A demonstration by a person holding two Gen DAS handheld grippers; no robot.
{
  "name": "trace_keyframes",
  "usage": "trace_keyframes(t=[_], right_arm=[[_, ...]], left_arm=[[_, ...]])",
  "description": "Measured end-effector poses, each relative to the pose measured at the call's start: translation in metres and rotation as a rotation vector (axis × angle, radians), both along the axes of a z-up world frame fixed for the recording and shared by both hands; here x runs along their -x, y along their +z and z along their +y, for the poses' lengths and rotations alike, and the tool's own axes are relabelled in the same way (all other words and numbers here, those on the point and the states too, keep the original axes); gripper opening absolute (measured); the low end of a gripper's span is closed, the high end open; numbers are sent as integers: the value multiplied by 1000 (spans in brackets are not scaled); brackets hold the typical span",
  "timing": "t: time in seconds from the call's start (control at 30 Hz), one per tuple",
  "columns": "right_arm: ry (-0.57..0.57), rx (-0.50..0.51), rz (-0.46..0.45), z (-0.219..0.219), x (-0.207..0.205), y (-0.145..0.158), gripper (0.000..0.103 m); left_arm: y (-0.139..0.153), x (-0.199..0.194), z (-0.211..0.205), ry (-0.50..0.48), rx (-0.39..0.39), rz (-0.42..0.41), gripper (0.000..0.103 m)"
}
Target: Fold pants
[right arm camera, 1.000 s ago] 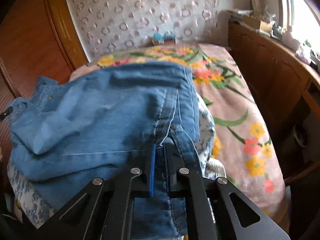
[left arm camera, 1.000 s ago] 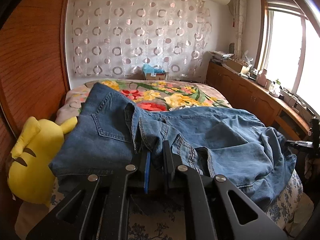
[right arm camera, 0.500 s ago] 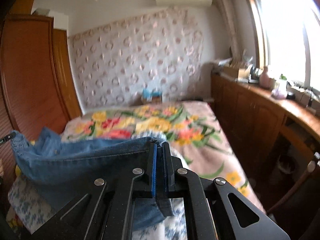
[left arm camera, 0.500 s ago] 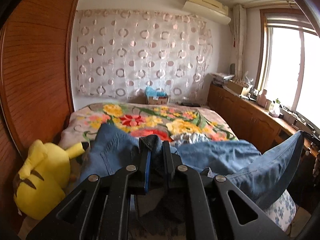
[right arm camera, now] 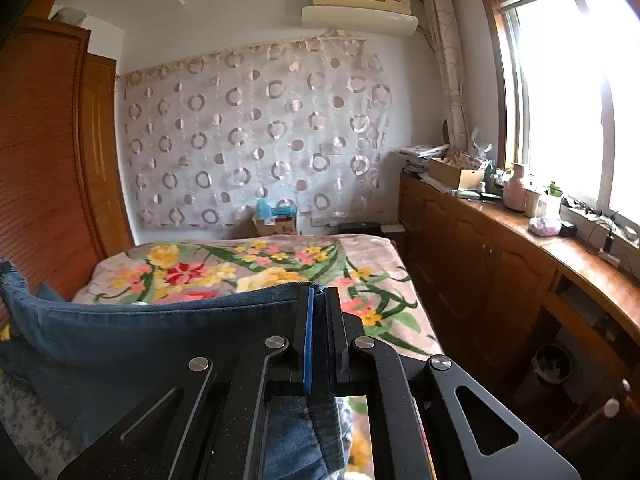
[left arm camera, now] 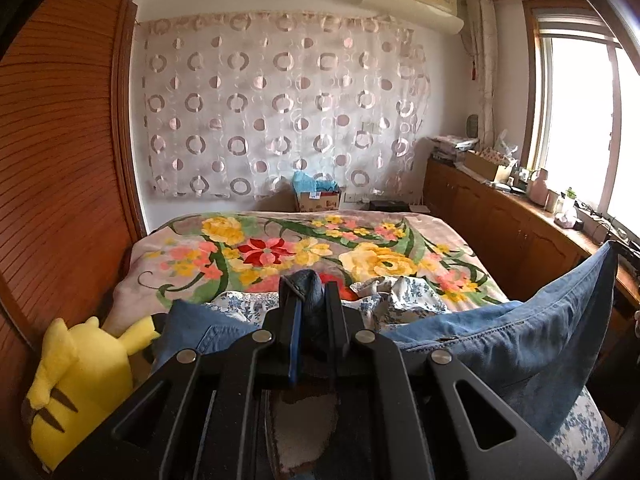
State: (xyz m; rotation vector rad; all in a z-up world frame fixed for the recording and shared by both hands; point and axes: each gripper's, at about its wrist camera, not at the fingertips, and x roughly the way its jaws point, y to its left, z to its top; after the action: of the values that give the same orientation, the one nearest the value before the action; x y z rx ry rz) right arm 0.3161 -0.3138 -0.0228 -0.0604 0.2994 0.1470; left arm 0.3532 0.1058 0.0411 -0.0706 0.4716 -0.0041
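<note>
Pants, blue denim jeans (left arm camera: 500, 344), one pair, now hoisted off floral-blanket bed (left arm camera: 280, 248); a second ago heaped flat on bed, now stretched in air above its near end. Left gripper (left arm camera: 310, 300) pressed tight on bunched denim edge; right gripper (right arm camera: 318, 312) pinching other end of same taut edge. Both ends lifted: likely shake-out to straighten cloth before first fold. Count: two grippers, one bed, one yellow plush toy (left arm camera: 80, 380) left of bed, by near corner.
</note>
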Motion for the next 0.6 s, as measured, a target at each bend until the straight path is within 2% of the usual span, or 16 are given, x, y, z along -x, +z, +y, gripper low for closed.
trace_keyframes(t=[0.27, 0.33, 0.5, 0.53, 0.6], right_arm=[[-43, 53, 55, 33, -38, -9, 5], [-51, 61, 74, 39, -45, -14, 5], [-54, 63, 113, 47, -63, -3, 5], [-52, 57, 120, 48, -64, 1, 5], [-60, 49, 137, 48, -62, 6, 5]], left_arm=[[-23, -43, -1, -6, -11, 55, 11], [-29, -47, -2, -5, -13, 69, 11], [-39, -49, -2, -15, -20, 108, 12], [-42, -49, -3, -20, -21, 123, 16], [-45, -45, -4, -28, -40, 141, 33]])
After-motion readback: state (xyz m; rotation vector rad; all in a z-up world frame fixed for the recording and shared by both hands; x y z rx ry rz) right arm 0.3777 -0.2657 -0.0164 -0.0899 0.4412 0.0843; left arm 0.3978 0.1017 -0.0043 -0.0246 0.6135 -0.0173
